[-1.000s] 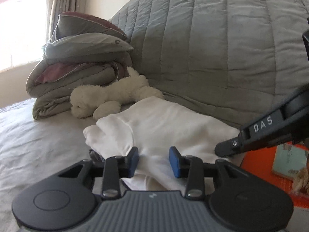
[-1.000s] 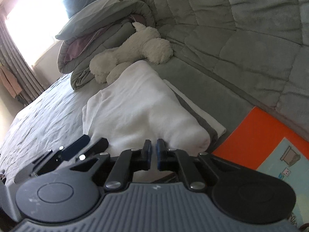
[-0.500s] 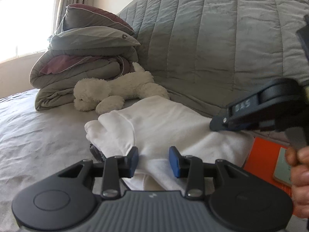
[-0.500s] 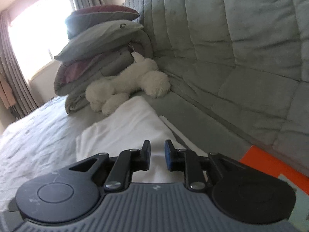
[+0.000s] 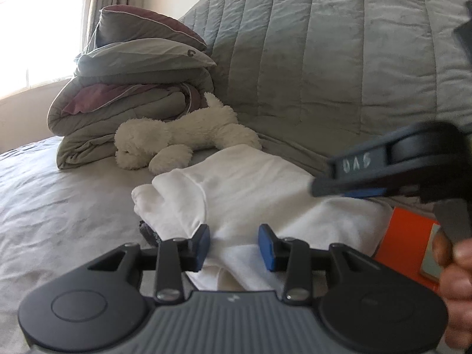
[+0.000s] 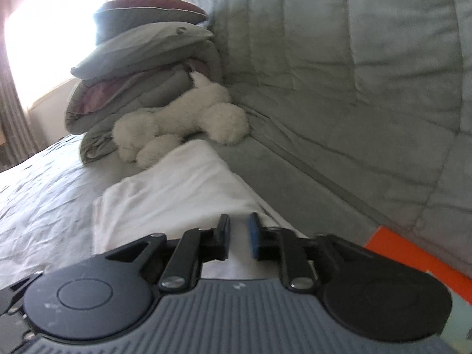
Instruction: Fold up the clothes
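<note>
Two grippers hover low over a grey bed (image 5: 59,206). Behind it, folded bedding (image 5: 126,112) is stacked beside a white plush toy (image 5: 183,138). The white garment (image 5: 250,194) lies folded on the bed, just before the toy. The left gripper (image 5: 233,246) has fingers spreading, cloth below them unpinched; the right gripper (image 6: 239,236) likewise is opening above the garment.

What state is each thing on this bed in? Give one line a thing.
white garment: folded, lying flat on the bed.
left gripper: opening, garment fold between its jaws, unpinched.
right gripper: opening above the garment.
plush toy: lying against the bedding.
bedding stack: folded, piled.
</note>
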### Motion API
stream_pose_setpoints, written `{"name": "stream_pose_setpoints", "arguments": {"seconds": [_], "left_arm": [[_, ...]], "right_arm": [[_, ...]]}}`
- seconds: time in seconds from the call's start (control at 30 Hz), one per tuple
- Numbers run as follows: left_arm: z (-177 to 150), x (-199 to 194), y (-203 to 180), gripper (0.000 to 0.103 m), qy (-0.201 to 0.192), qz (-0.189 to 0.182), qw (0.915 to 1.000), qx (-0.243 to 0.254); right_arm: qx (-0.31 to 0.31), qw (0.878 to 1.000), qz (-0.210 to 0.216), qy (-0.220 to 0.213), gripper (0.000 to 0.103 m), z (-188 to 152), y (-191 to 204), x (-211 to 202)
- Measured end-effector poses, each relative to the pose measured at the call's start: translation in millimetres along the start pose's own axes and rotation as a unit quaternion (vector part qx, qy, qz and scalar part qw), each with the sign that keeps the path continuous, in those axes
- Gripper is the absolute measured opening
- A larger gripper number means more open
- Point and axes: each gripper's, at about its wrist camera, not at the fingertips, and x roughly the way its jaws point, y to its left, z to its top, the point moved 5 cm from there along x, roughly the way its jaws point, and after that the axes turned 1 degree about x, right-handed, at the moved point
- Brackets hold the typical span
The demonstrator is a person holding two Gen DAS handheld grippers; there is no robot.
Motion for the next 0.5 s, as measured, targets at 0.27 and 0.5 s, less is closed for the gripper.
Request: {"name": "stream_pose_setpoints", "arguments": {"seconds": [0.27,0.5], "left_arm": [[3.7,-33.1,9.7,0.075,0.044,0.039,0.9978,-0.03],[3.2,-63.7,7.8,0.084,0.073,0.019,0.9962,-0.043]], "right_arm": [[0.01,1.0,-0.013,-0.001,0.085,2.4,8.2,-24.3],[0.006,1.0,-0.028,0.004,0.103,0.4,8.3,-42.9]]}}
